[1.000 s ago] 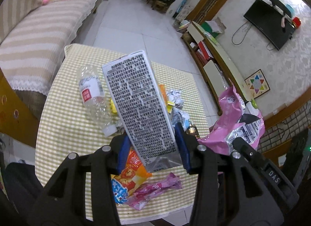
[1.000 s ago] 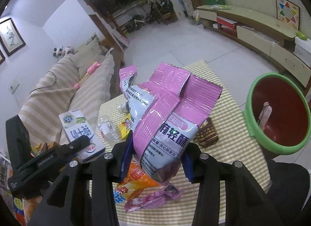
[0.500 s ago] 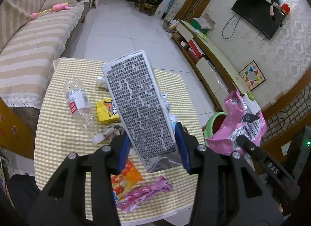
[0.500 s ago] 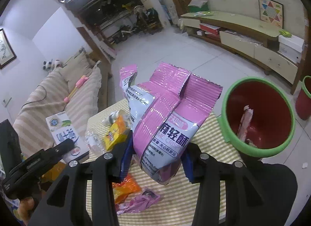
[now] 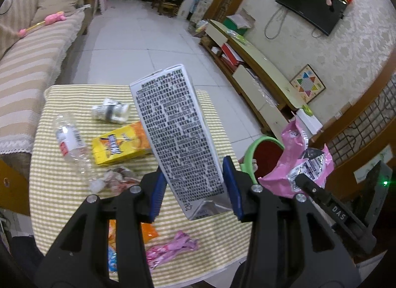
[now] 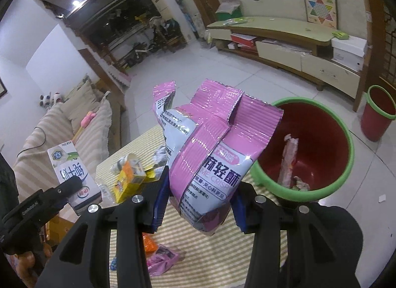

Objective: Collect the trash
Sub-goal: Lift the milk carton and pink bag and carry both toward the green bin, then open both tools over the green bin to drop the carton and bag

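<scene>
My left gripper [image 5: 194,186] is shut on a white milk carton [image 5: 177,134] with black print and holds it above the checked table [image 5: 61,201]. It also shows in the right wrist view [image 6: 71,171]. My right gripper [image 6: 198,203] is shut on a pink snack bag [image 6: 210,154], held beside the green-rimmed red trash bin [image 6: 304,154], which holds some wrappers. The bag [image 5: 304,161] and bin [image 5: 259,154] also show at the right of the left wrist view.
On the table lie a crushed plastic bottle [image 5: 71,144], a yellow box [image 5: 121,144], a rolled wrapper [image 5: 110,113], crumpled paper [image 5: 116,179], an orange packet [image 5: 146,233] and a pink wrapper [image 5: 170,248]. A second bin [image 6: 376,112] stands farther right. A sofa [image 5: 27,65] is on the left.
Both grippers have risen and swung right with their loads. The pink bag is now close to the trash bin's rim, and the bin looms larger in the right wrist view.
</scene>
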A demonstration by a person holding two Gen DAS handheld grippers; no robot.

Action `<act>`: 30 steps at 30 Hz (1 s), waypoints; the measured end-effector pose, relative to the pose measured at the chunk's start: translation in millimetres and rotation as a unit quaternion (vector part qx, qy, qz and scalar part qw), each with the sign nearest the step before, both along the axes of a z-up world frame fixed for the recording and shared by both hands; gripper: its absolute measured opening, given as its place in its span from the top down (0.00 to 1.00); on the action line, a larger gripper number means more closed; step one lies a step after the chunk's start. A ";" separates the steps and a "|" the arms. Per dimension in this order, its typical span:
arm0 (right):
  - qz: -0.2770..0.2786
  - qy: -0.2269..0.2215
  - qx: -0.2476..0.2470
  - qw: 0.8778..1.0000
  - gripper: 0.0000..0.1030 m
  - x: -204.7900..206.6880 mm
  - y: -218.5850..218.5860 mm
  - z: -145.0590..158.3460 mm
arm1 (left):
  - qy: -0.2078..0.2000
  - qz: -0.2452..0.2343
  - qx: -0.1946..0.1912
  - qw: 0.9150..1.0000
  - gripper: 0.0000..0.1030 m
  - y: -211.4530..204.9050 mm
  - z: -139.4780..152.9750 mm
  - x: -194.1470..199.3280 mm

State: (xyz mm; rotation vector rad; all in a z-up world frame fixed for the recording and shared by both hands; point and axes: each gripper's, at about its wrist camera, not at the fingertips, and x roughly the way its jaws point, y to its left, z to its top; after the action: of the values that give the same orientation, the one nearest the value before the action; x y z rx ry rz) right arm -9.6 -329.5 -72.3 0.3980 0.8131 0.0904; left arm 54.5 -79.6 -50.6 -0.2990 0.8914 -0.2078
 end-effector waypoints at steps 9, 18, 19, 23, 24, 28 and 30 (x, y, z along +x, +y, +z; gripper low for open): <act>-0.047 -0.001 0.005 0.999 0.58 -9.4 -45.6 -4.8 | 0.008 -0.048 0.009 0.999 0.59 -43.7 -10.0 18.0; -0.097 -0.002 -0.002 0.995 0.58 -18.1 -104.7 -6.5 | 0.000 -0.098 0.011 0.995 0.59 -103.7 -13.8 36.2; -0.102 -0.002 -0.002 0.995 0.58 -18.4 -111.4 -6.7 | -0.002 -0.106 0.010 0.994 0.59 -112.9 -14.2 38.6; -0.131 -0.003 0.003 0.991 0.58 -21.8 -146.6 -8.0 | -0.006 -0.136 -0.002 0.991 0.59 -144.1 -18.8 47.0; -0.136 -0.002 0.003 0.991 0.58 -22.0 -153.4 -8.7 | -0.007 -0.149 -0.004 0.989 0.59 -156.0 -21.4 50.0; -0.154 0.007 0.012 0.988 0.58 -20.1 -180.5 -15.1 | 0.005 -0.175 -0.015 0.984 0.59 -187.1 -33.4 61.5; -0.160 0.010 0.023 0.987 0.58 -18.3 -189.0 -19.0 | 0.011 -0.183 -0.018 0.983 0.59 -199.2 -37.7 66.1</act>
State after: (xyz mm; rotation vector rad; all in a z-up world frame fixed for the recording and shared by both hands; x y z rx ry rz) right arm -28.0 -518.4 -91.3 0.5690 0.7591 -0.1943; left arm 120.6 -278.8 -88.3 -0.1680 0.9610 -0.5614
